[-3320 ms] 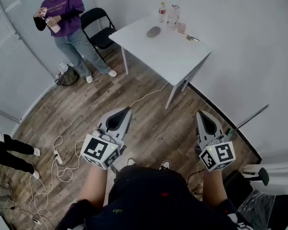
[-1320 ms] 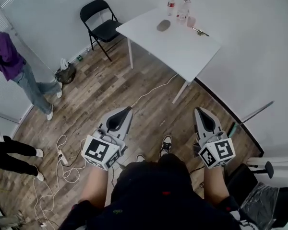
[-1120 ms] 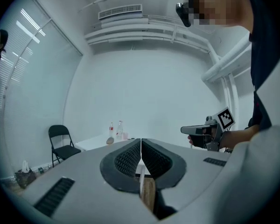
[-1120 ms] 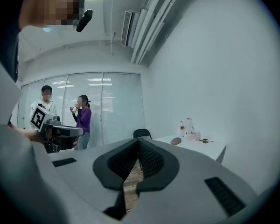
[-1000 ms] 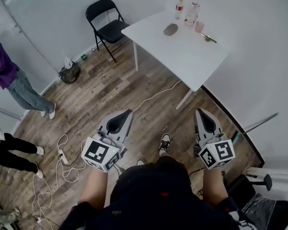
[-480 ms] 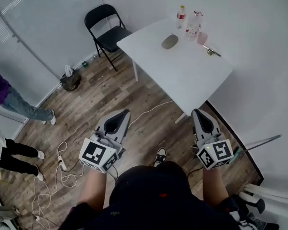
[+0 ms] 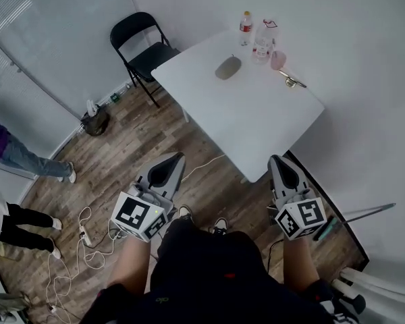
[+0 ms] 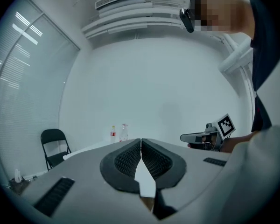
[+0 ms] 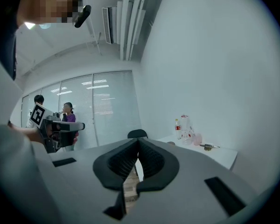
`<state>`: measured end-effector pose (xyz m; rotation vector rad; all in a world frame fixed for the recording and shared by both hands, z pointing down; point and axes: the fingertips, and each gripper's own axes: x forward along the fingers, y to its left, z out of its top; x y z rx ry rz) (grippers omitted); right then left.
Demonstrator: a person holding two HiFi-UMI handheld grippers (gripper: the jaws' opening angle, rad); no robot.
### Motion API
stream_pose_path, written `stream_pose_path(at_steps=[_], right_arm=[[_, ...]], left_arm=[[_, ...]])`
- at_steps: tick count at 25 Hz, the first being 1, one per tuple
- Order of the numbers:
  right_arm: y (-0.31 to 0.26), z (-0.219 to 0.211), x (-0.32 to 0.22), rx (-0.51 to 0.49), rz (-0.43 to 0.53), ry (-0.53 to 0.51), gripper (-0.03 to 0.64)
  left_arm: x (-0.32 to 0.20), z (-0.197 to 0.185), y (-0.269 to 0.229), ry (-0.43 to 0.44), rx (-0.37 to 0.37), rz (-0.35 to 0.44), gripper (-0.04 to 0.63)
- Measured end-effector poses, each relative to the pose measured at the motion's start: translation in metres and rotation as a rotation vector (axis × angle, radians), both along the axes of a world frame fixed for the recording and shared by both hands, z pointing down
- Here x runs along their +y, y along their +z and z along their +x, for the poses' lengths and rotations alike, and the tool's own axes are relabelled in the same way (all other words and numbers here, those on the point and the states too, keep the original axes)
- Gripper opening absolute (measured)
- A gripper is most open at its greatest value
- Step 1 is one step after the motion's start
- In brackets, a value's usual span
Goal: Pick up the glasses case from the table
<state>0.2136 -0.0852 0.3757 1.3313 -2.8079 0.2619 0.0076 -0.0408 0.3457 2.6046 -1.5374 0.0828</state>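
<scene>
The glasses case (image 7: pixel 228 67), a grey oval, lies on the far part of the white table (image 7: pixel 256 120). Both grippers are held level at waist height, short of the table's near corner and well away from the case. My left gripper (image 7: pixel 177 155) hangs over the wooden floor, and in the left gripper view (image 8: pixel 141 140) its jaws meet with nothing between them. My right gripper (image 7: pixel 277 158) sits just before the table's near edge, and in the right gripper view (image 9: pixel 137 140) its jaws are likewise shut and empty.
Behind the case stand a red-capped bottle (image 7: pixel 246 27), a clear bottle (image 7: pixel 262 42) and a pink cup (image 7: pixel 277 60), with a small metal object (image 7: pixel 291 81) to the right. A black folding chair (image 7: pixel 140 46) stands left of the table. Cables (image 7: pixel 88 228) lie on the floor. People stand at far left (image 7: pixel 13 157).
Both grippers and the head have come closer to the table, which now fills more of the view. The person in purple has slid to the left edge. The jaws stayed shut.
</scene>
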Motion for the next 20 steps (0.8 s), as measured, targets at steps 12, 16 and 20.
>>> stream_pose_path(at_steps=[12,16,20], right_arm=[[0.008,-0.031,-0.1,0.046,-0.011,0.056,0.02],[0.01,-0.068,-0.152,0.065,-0.034,0.087,0.02],[0.011,-0.12,-0.201,0.102,-0.027,0.105,0.02]], left_arm=[[-0.115,-0.028,0.01,0.078,0.01,0.016,0.023],[-0.167,-0.065,0.014,0.106,0.031,0.002,0.023],[-0.22,-0.117,0.021,0.108,0.053,-0.026,0.023]])
